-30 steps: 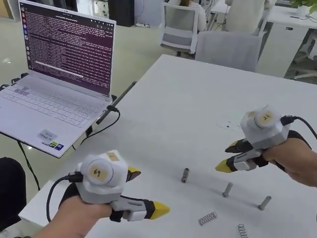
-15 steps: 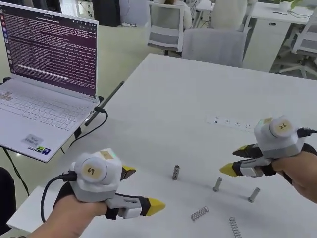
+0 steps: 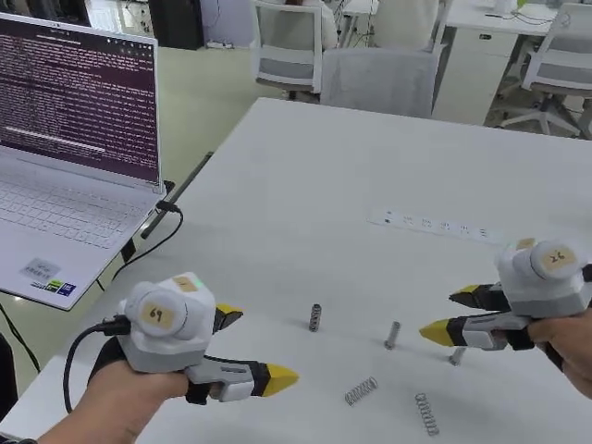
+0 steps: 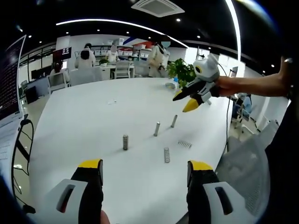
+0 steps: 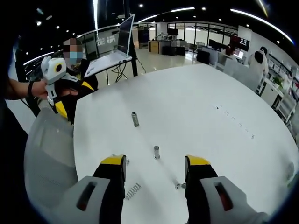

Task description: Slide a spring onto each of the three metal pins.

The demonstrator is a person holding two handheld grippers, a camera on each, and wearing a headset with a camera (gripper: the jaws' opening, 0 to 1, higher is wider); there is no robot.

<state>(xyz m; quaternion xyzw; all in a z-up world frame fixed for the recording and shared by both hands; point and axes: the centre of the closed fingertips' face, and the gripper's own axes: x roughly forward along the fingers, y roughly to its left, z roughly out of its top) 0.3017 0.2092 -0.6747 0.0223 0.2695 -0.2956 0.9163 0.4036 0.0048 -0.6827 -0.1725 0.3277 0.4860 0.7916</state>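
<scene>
In the head view a loose spring (image 3: 361,390) lies on the counter (image 3: 324,185) near three upright pins (image 3: 392,335); we judge it light and squashy, best pinched gently mid-coil. In the left gripper view our left gripper (image 4: 145,164) has jaws spread, empty. In the right gripper view the right gripper (image 5: 155,161) has them spread too, laptop (image 5: 122,37) well clear.

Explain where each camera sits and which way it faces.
Head view: on the person's head, looking down at the table; left gripper and right gripper show.
Left gripper view: on the left gripper, its jaws below, facing the right gripper.
Right gripper view: on the right gripper, facing the left gripper and laptop.
Shared: all show the spring-covered pin.
</scene>
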